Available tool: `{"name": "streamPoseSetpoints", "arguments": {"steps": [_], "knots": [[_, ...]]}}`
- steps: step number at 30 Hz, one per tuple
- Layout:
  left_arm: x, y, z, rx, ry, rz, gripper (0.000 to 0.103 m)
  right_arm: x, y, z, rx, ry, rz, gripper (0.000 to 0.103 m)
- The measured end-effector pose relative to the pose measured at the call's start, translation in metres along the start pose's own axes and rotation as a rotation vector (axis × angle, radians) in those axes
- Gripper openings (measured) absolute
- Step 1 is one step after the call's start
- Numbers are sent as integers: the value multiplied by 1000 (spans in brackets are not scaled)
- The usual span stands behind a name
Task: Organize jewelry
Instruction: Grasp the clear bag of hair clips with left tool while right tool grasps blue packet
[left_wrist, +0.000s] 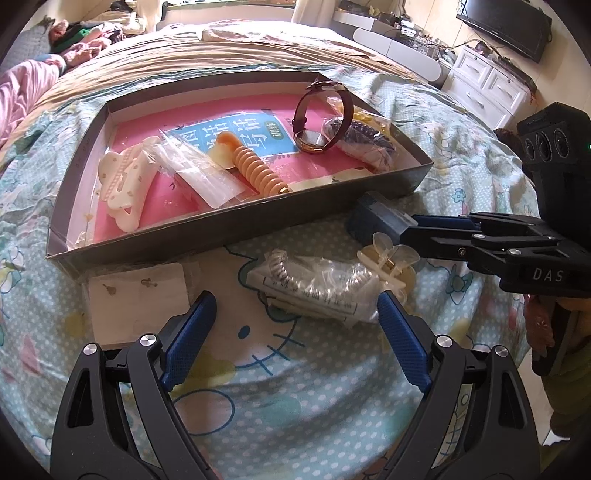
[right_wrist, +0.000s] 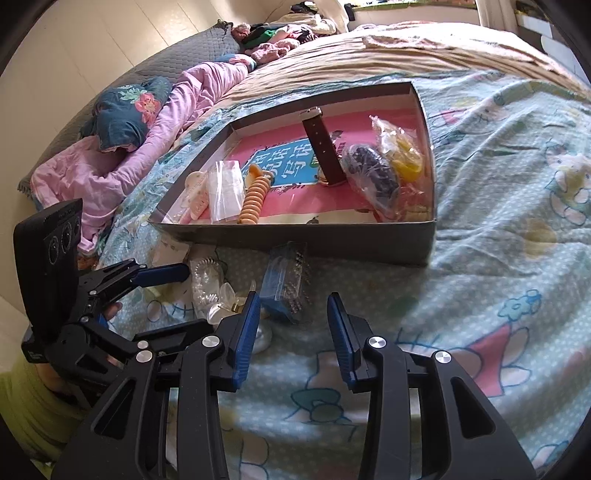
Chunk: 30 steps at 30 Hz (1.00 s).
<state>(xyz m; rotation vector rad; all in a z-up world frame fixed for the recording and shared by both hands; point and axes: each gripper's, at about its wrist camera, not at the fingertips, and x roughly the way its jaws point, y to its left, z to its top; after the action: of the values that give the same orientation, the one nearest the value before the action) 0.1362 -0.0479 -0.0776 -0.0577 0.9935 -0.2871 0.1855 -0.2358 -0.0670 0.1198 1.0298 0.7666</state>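
I am holding my left claw spread wide over a bagged spiral hair tie; my right claw is hanging half-parted, gripping nothing, near a bagged blue item.

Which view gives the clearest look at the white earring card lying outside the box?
The left wrist view. There the earring card lies flat on the bedspread just in front of the box, beside the open left gripper, with two small earrings visible on it. In the right wrist view I cannot make it out; the left gripper covers that area.
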Motion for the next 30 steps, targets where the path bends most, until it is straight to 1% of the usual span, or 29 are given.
{"name": "streamPoseSetpoints", "arguments": {"steps": [3, 6, 8, 11, 14, 15, 17, 20, 23, 24, 25, 27, 28, 29, 30], "knots": [[3, 1, 2, -2, 1, -1, 81, 3, 0, 1, 0, 6, 8, 38], [4, 2, 2, -3, 4, -1, 81, 6, -5, 2, 34, 14, 38, 40], [6, 2, 3, 1, 6, 4, 81, 9, -8, 3, 52, 26, 44, 46], [7, 3, 4, -3, 1, -4, 80, 12, -14, 5, 86, 31, 71, 47], [7, 1, 6, 6, -5, -24, 66, 10, -19, 8, 131, 29, 97, 48], [8, -1, 6, 8, -5, -29, 60, 10, -21, 8, 142, 30, 104, 48], [10, -4, 6, 21, -6, -17, 59, 11, -23, 10, 159, 36, 108, 49], [9, -4, 6, 16, -12, -23, 57, 14, -27, 14, 207, 42, 115, 49], [6, -4, 6, 17, -18, -28, 55, 19, -26, 17, 230, 50, 95, 49], [5, -4, 5, 17, -20, -27, 55, 20, -24, 18, 226, 54, 79, 48], [4, -4, 5, 17, -22, -29, 54, 20, -23, 18, 214, 57, 53, 40], [0, -2, 4, 16, -27, -30, 54, 20, -24, 18, 211, 52, 54, 37], [-3, -1, 3, 14, -32, -29, 54, 16, -25, 16, 211, 43, 60, 34], [-5, 0, 3, 12, -36, -30, 54, 12, -26, 14, 209, 30, 72, 28], [-8, 1, 4, 10, -41, -34, 54, 7, -27, 13, 208, 17, 80, 25]]}}
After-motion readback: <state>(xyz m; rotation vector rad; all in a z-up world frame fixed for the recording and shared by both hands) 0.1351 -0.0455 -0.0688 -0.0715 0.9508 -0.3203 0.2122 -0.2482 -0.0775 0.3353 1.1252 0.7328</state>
